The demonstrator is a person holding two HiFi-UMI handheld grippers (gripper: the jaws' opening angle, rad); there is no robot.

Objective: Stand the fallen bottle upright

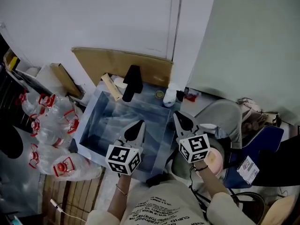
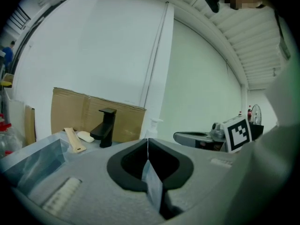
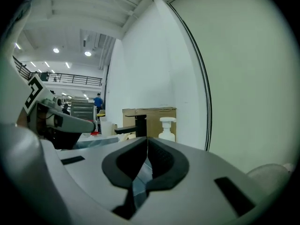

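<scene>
A white pump bottle (image 1: pixel 169 96) stands upright on the counter at the sink's back right corner; it also shows in the left gripper view (image 2: pixel 153 128) and the right gripper view (image 3: pixel 167 128). My left gripper (image 1: pixel 136 125) hovers over the sink's near half, jaws shut with nothing between them (image 2: pixel 147 142). Off the sink's right edge, my right gripper (image 1: pixel 180 118) is likewise shut and empty (image 3: pixel 147 139), well short of the bottle. Neither gripper touches anything.
The blue-grey sink (image 1: pixel 93 125) has a black faucet (image 1: pixel 131 83) at its back, with a wooden stick (image 1: pixel 111 86) and a white soap bar (image 2: pixel 85 136) beside it. Cardboard (image 1: pixel 117 62) leans on the wall. Several water jugs (image 1: pixel 47 125) lie left; a grey seat (image 1: pixel 225 116) is right.
</scene>
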